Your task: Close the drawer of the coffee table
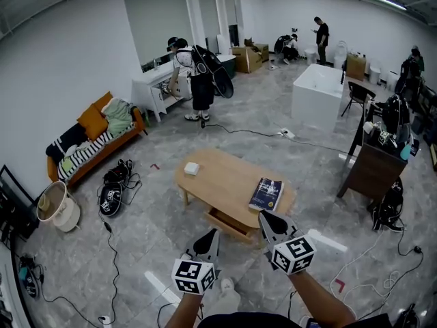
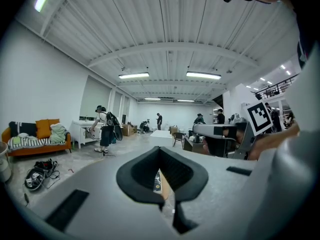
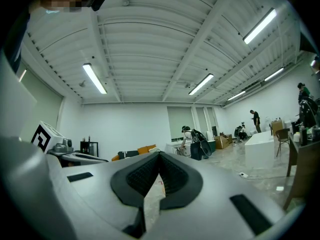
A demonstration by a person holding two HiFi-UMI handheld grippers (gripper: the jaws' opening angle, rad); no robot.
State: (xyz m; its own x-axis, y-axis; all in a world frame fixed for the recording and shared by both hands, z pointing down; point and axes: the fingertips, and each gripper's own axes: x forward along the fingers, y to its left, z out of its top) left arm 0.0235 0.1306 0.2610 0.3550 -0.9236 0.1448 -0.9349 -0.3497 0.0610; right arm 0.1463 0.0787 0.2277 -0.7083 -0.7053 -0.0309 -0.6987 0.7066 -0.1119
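We held the left claw (image 1: 211, 236) and right claw (image 1: 266, 219) closed, empty, at 6 o'clock from the worktop's (image 1: 225, 175) open drawer (image 1: 230, 224).

Kind of place: a large open hall dressed in patches like a home, closer to a studio or test space than a lived-in room.
Shell: plain white walls (image 1: 68, 60), a ribbed white ceiling (image 2: 170, 24) with long tube lights (image 2: 134, 75), and a grey stone-patterned tiled floor (image 1: 273, 115).
Home pieces: an orange sofa (image 1: 95, 142) heaped with cushions and cloths, a light wooden oval coffee table (image 1: 225, 176), a white wall-side desk (image 1: 153, 87) and a dark wooden desk (image 1: 375, 169), all standing well apart.
Work signs: black cables (image 1: 252, 132) trail over the floor, and brown cardboard boxes (image 1: 247, 57) sit by the far wall.
People: several people (image 1: 194, 80) stand or crouch at separate spots.
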